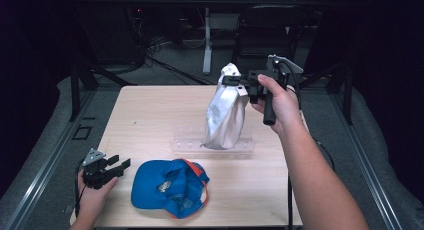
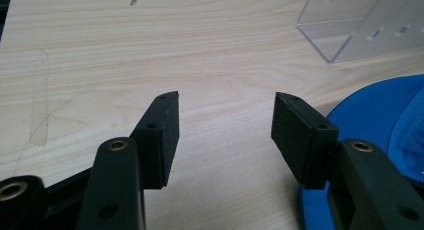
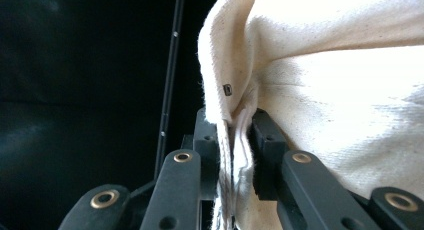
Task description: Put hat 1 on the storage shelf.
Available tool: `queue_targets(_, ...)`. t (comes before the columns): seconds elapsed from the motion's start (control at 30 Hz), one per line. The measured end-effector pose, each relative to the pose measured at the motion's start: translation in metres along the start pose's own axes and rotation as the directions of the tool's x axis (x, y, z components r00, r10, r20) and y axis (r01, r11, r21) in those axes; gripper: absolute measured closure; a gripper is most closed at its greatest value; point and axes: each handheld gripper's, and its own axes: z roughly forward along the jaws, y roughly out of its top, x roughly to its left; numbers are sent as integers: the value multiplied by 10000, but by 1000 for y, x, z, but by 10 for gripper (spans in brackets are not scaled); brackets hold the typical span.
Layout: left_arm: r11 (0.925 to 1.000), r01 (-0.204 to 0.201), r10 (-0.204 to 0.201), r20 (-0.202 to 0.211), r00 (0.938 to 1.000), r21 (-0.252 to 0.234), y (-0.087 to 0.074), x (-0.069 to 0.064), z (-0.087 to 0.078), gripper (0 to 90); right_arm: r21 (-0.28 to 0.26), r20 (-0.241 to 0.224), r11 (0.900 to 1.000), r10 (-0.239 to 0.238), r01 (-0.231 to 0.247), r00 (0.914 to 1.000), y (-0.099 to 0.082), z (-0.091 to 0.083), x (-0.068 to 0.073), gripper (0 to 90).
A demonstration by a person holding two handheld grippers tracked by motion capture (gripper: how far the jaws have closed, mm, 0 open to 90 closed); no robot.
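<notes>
My right gripper (image 1: 235,80) pinches the white cap (image 1: 225,115) up high so it hangs over the clear rack (image 1: 182,146), while my left gripper (image 2: 225,125) waits wide open by the blue cap (image 1: 167,187).

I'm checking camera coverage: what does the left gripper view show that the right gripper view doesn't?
Left gripper view: the wooden table, a corner of the clear rack, the edge of the blue cap, and the left gripper with its jaws apart, nothing between them.

Right gripper view: the white cap, its fabric pinched in the right gripper, against a dark background.

Both: a pair of black jaws rising from the bottom.
</notes>
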Motion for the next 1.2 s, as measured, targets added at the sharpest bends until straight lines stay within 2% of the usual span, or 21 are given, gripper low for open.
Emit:
queue_targets(0.13, 10000, -15, 15, 8, 10000, 14, 0, 0, 0, 454, 239, 228, 9997, 2, -8, 9997, 7, 11, -3, 772)
queue_targets(0.23, 9999, -18, 18, 6, 10000, -105, 0, -1, 1, 454, 451, 243, 9989, 86, -96, 9997, 12, 21, -7, 773)
queue_targets(0.33, 9999, -16, 16, 7, 10000, -105, 0, -1, 1, 454, 513, 338, 9986, 115, -133, 9994, 14, 27, -9, 774)
queue_targets(0.37, 10000, -46, 46, 36, 10000, -21, 0, -1, 1, 454, 593, 393, 9981, 156, -179, 9991, 17, 36, -12, 775)
queue_targets(0.47, 10000, -67, 67, 66, 10000, 3, 1, -1, 1, 454, 664, 403, 9975, 208, -235, 9990, 19, 44, -15, 774)
queue_targets(0.6, 10000, -73, 72, 84, 9999, 38, 1, -1, 2, 454, 555, 623, 9980, 279, -313, 9977, 23, 56, -18, 775)
queue_targets(0.67, 9999, -110, 110, 101, 9999, 29, 1, -2, 3, 454, 523, 570, 9979, 346, -376, 9978, 25, 60, -20, 775)
queue_targets(0.93, 9999, -95, 94, 120, 9999, 72, 1, -2, 3, 454, 293, 775, 9982, 496, -520, 9958, 31, 67, -27, 773)
queue_targets(1.0, 9998, -162, 161, 133, 9998, 77, 2, -2, 3, 454, 243, 968, 9981, 549, -575, 9938, 33, 69, -29, 771)
queue_targets(1.2, 9995, -302, 301, 94, 9995, 89, 2, -6, 4, 454, 132, 934, 9975, 677, -692, 9933, 35, 77, -32, 764)
